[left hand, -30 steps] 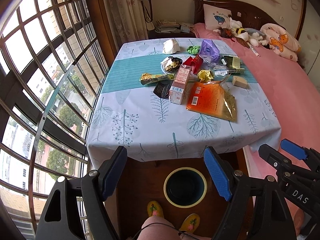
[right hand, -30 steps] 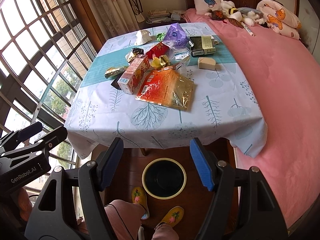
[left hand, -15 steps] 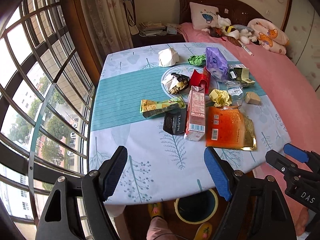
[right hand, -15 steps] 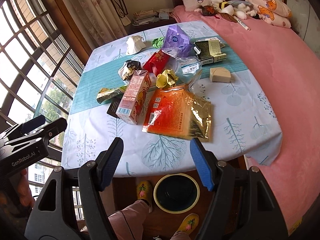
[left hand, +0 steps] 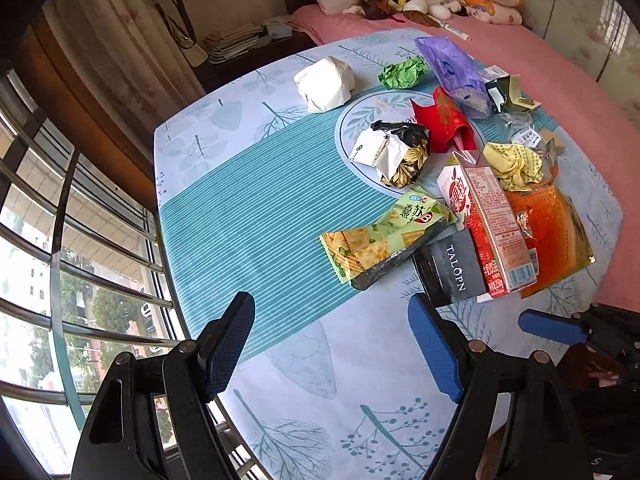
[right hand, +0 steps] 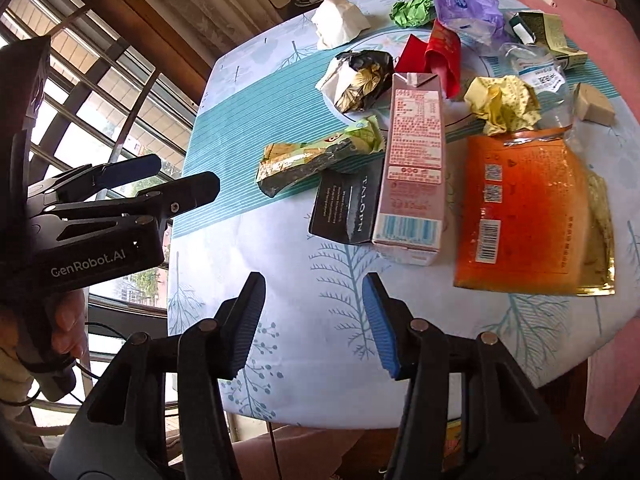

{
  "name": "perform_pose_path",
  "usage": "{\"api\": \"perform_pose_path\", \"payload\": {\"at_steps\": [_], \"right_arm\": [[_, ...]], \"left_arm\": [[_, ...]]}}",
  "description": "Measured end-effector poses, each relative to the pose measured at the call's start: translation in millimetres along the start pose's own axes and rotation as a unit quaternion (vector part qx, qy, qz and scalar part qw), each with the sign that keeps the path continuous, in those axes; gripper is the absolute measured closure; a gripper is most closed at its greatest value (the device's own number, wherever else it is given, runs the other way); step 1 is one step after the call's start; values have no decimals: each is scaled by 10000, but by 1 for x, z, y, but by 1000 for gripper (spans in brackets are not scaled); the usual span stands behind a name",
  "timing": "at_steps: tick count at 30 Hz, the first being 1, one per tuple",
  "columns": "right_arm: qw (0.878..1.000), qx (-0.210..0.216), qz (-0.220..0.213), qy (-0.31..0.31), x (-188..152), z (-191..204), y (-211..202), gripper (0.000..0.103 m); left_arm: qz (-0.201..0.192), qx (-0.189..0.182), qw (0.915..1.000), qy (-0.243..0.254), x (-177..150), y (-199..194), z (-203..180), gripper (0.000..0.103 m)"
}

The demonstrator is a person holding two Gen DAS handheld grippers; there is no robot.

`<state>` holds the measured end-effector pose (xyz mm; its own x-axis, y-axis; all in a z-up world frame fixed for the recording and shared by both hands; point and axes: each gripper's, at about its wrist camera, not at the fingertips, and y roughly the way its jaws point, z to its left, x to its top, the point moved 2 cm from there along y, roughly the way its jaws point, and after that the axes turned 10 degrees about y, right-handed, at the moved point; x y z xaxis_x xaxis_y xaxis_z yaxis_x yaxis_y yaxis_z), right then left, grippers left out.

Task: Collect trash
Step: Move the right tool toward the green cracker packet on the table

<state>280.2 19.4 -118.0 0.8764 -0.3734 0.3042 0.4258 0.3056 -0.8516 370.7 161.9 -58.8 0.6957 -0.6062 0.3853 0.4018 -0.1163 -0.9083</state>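
Observation:
Trash is scattered over a table with a leaf-print cloth [left hand: 248,208]. A green cracker wrapper [left hand: 384,236] lies nearest, beside a black box [left hand: 452,268], a pink carton [left hand: 488,220] and an orange foil bag [left hand: 548,232]. Farther back lie crumpled foil [left hand: 396,152], a red packet [left hand: 444,120], a purple bag [left hand: 452,68], green paper [left hand: 404,72] and a white wad [left hand: 324,84]. My left gripper [left hand: 332,344] hovers open over the near cloth. My right gripper [right hand: 312,320] is open too, just short of the black box [right hand: 348,208] and the carton [right hand: 416,168]. Both hold nothing.
A barred window [left hand: 60,260] runs along the left. A pink bed [left hand: 580,80] with pillows and soft toys flanks the table's right side. Stacked papers [left hand: 236,40] sit by the far wall. A hand [right hand: 68,320] holds the left gripper's handle.
Both grippers have risen and moved forward over the table, so the trash looks much closer. The bin and slippers on the floor have dropped out of view. Both stay open.

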Motion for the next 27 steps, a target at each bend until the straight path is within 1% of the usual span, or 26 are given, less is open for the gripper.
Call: {"api": "perform_pose_path", "payload": {"at_steps": [4,7,10,12,15,18,20,24,26,27], "right_arm": [[9996,-246,-23,139,10,0,30,54],[9979,-504,-93,407,22,-8,46,54],[9959,-569,-212,663,36,-19,54,54],[9954,-601,-255,700,43,-22,60,54],[9954,-711,-245,592,47,-23,73,54],[9958,-707,-166,557,49,-23,86,54],[9962,-652,-192,553,51,-20,89,55],[9968,-599,-143,508,52,-15,94,55],[9972,-568,-131,471,52,-17,89,58],[9976,-522,-109,433,51,-15,91,61]], "left_arm": [[22,-177,9994,304,13,25,0,22],[60,-300,9985,445,23,42,-2,22],[131,-454,9975,516,31,57,-2,22],[165,-543,9967,572,36,67,-3,22],[251,-690,9950,683,43,83,-4,22],[401,-796,9925,833,50,100,-8,22],[487,-915,9899,964,53,109,-12,22],[511,-1121,9840,1288,57,114,-20,23],[532,-1179,9807,1467,57,117,-22,23],[538,-1152,9795,1561,57,119,-24,23]]}}
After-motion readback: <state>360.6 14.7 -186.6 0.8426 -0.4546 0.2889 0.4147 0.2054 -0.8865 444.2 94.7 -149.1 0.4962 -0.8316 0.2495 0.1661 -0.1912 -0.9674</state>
